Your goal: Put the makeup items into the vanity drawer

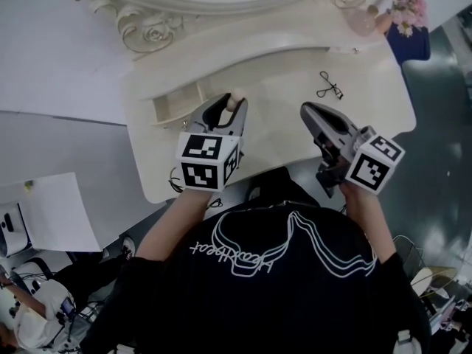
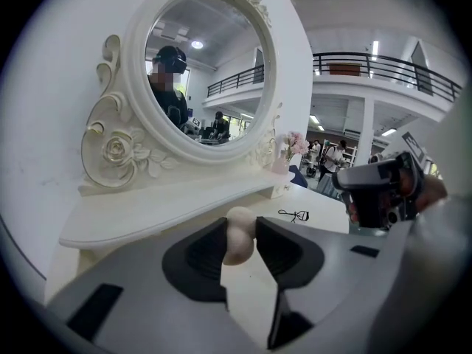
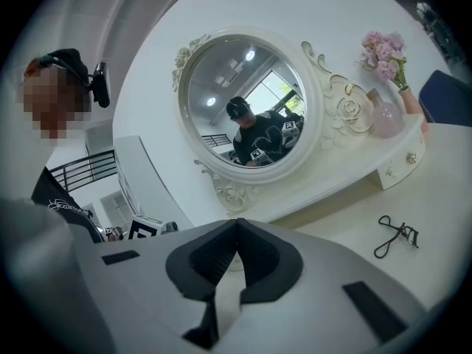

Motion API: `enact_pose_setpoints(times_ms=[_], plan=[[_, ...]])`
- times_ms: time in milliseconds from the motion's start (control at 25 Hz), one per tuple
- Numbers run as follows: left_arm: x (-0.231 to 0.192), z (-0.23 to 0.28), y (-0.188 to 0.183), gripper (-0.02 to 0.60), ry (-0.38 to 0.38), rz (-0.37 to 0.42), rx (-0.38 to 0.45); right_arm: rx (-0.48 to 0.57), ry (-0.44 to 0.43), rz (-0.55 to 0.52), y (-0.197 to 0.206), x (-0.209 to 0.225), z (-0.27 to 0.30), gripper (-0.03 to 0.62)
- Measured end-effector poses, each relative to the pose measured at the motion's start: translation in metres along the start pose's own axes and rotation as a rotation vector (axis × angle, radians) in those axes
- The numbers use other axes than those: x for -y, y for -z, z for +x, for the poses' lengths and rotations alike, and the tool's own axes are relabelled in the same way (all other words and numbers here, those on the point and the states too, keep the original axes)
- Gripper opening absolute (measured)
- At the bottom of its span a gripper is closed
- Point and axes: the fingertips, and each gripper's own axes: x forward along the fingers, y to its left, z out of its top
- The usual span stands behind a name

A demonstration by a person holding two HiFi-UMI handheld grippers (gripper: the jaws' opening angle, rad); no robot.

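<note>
Person: black shirt (image 1: 258,257) w/ white line print fills bottom of head view; one gripper per hand.
Left gripper (image 1: 232,108): fingers narrowed onto a beige makeup sponge (image 2: 238,245), pads pressing it from both sides; marker cube (image 1: 208,161) at its rear end.
Sponge: egg-shaped, roughly upright, top poking above the fingertips; held over front part of table (image 1: 287,72), just right of the drawer in head view.
Drawer (image 1: 173,113): pulled open at table's left, under the raised shelf; cream like the rest; inside too small to make out.
Right gripper (image 3: 236,227): fingers closed tip to tip, nothing btwn them; aimed toward the mirror; sits beside left gripper, apart from it.
Eyelash curler (image 1: 330,85): black, lying flat on table, beyond right gripper & not touching it; well apart from drawer.
Mirror (image 2: 206,65): round, ornate cream frame w/ rose carving; reflects person in black + both grippers.
Vase (image 1: 363,22): pink, w/ pink flowers (image 1: 408,2), at table's far right by the mirror frame.
Bkgd: grey floor (image 1: 88,142) left of table; white sheet (image 1: 63,212) lying on it.
</note>
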Motion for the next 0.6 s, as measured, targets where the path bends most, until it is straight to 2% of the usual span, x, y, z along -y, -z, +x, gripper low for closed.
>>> enact_pose_setpoints(times_ms=[360,600], plan=[[-0.018,-0.041,-0.01,0.132,-0.048,0.028,0.043,-0.028,-0.059,-0.022,0.009,-0.029,0.019,0.005],[-0.046,-0.057,-0.007,0.137,-0.094,0.018,0.042,-0.062,-0.098,-0.027,0.017,-0.039,0.04,0.005]])
